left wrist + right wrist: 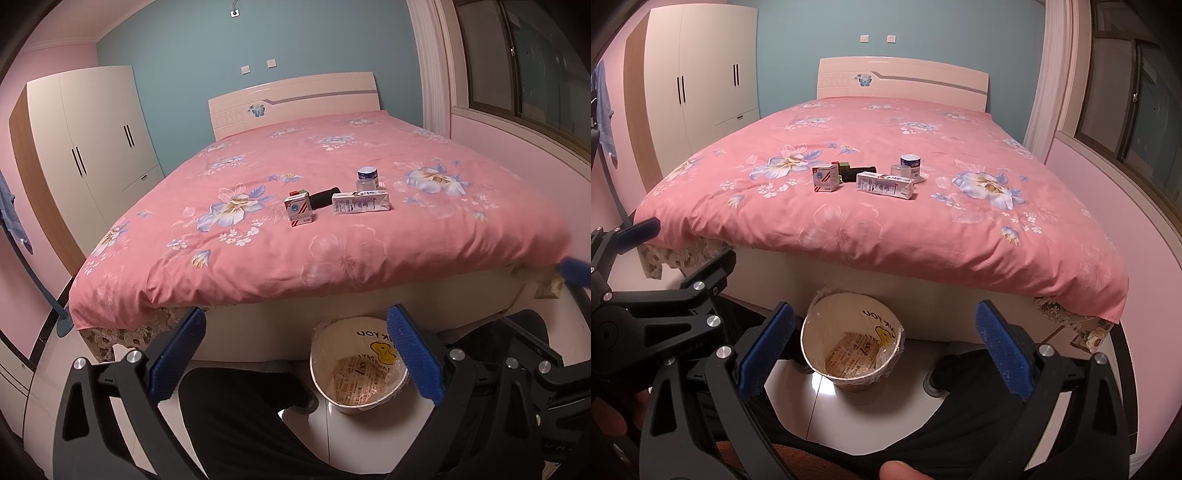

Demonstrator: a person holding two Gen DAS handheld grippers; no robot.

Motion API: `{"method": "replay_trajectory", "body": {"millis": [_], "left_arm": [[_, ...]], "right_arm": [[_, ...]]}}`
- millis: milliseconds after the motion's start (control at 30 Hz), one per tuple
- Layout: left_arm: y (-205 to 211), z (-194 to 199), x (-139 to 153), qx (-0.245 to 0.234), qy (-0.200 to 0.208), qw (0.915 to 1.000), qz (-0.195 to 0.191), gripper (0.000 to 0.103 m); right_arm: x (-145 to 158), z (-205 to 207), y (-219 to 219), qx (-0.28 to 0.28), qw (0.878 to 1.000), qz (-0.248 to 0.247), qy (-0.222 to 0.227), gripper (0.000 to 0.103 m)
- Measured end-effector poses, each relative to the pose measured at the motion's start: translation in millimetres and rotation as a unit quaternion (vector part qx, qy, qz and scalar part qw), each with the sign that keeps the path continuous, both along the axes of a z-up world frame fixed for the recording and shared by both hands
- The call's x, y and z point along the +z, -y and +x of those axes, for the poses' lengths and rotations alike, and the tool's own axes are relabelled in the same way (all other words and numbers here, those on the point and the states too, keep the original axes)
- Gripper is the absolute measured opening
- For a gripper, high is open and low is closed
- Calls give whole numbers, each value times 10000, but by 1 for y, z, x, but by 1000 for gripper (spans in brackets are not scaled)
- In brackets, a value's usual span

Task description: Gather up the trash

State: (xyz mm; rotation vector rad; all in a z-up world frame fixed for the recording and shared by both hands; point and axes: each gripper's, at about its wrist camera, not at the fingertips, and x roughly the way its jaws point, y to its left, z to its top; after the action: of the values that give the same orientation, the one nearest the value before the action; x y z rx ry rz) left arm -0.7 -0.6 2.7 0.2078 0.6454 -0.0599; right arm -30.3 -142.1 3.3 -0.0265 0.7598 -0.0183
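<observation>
We face the bed (332, 236), covered by a pink floral quilt. It carries all the trash we can see, grouped near the middle of the foot end. No item has left that group, so we judge collection as barely begun or not begun.

On the floor against the bed base stands the waste bin (812, 354), lined with a plastic bag. A printed wrapper or label (849, 356) shows at the bottom; we cannot tell whether it is collected trash or print on the liner. The bin sits below and in front of the trash group, near both tools.

The left gripper (295, 354) stands wide open and holds nothing. The right gripper (884, 354) likewise stands wide open and empty. Both hover low over the floor, well apart from the items.

Items remaining, largest first:

1. The long milk carton (884, 185), lying on its side, nearest the bed edge.
2. The small carton (825, 178), upright, left of the long carton.
3. The black cylinder (857, 173), lying between and behind the two cartons.
4. The blue-labelled jar (911, 164), behind the long carton, with a clear cup (900, 172) just beside it.
5. Small red and green blocks (840, 165) behind the small carton; too small to identify.

All listed items remain to be moved to the bin.
</observation>
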Motion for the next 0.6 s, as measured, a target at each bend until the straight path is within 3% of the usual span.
{"method": "replay_trajectory", "body": {"millis": [600], "left_arm": [[-1,-1,1,4,0,10000,-9,100]], "right_arm": [[0,0,-1,24,10000,-31,22,97]]}}
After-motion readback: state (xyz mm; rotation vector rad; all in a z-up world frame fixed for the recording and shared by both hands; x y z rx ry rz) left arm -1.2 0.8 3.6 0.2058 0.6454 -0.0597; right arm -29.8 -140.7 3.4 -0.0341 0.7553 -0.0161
